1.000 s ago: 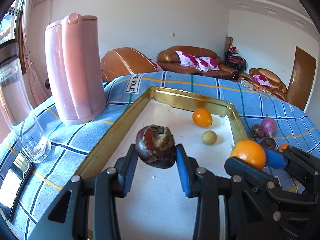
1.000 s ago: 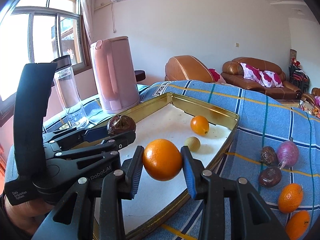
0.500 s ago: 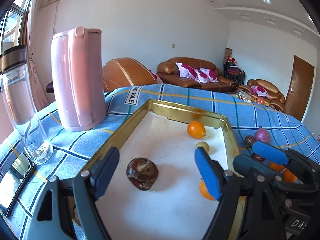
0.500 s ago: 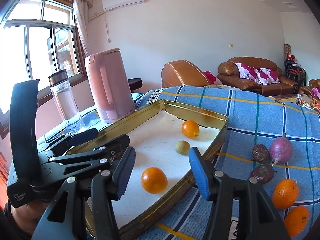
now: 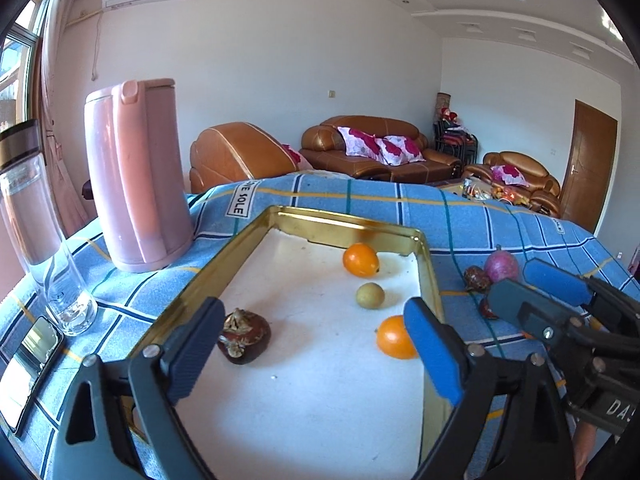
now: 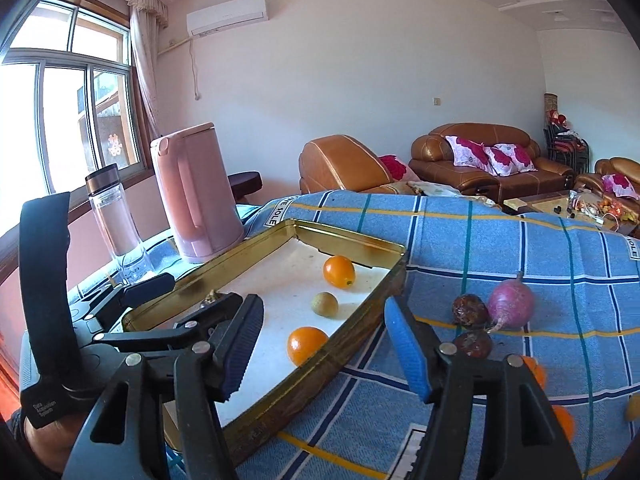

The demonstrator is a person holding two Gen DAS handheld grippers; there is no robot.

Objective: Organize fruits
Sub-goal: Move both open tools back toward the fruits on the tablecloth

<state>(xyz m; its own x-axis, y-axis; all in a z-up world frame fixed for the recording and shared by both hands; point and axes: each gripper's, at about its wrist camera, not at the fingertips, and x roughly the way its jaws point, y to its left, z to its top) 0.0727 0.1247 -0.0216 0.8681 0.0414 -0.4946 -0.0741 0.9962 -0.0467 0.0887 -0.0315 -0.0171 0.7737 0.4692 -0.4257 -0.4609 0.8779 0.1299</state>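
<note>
Left claw (image 5: 312, 344) gapes, just widened, empty; right claw (image 6: 324, 344) likewise; tray (image 5: 224, 276) holds four fruits, seemingly two oranges.

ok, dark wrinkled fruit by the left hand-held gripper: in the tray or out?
In. The dark wrinkled fruit rests on the tray floor inside the gold rim, free of the open left hand-held gripper.

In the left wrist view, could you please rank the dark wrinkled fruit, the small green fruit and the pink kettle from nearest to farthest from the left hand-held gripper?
From the left hand-held gripper:
1. Dark wrinkled fruit, in the tray beside the gripper's left finger.
2. Small green fruit, mid-tray, further in.
3. Pink kettle, on the cloth outside the tray, far left.
</note>
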